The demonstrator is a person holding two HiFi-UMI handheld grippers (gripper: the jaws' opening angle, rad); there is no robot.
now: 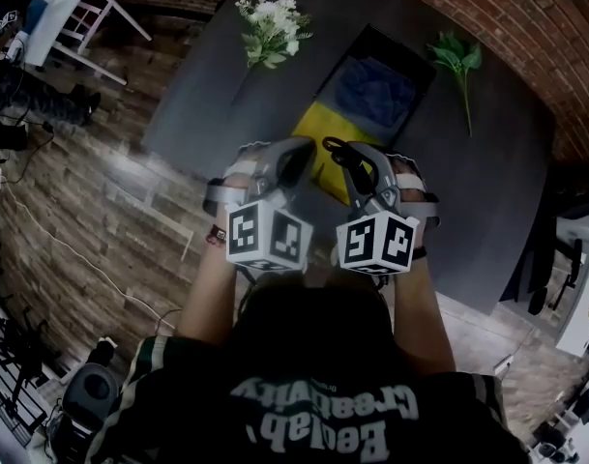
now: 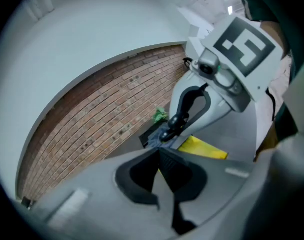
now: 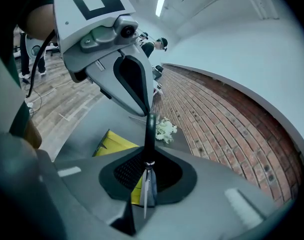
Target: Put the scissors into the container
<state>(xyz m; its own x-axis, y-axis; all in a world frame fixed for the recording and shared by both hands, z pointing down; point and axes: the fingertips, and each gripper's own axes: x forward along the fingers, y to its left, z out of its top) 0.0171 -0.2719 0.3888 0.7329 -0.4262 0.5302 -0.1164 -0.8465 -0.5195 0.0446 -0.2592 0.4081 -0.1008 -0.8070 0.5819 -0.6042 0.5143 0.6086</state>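
My right gripper (image 3: 148, 159) pinches the scissors (image 3: 150, 134) by the blades, short of the container (image 1: 400, 48); stiff, light, probably slick steel, best gripped near the pivot. My left gripper (image 2: 159, 156) is pressed together, empty

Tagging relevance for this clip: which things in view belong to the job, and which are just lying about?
Job in hand: scissors, held in the right gripper; black container.
Lying about: white flowers; green sprig; blue cloth; yellow sheet.
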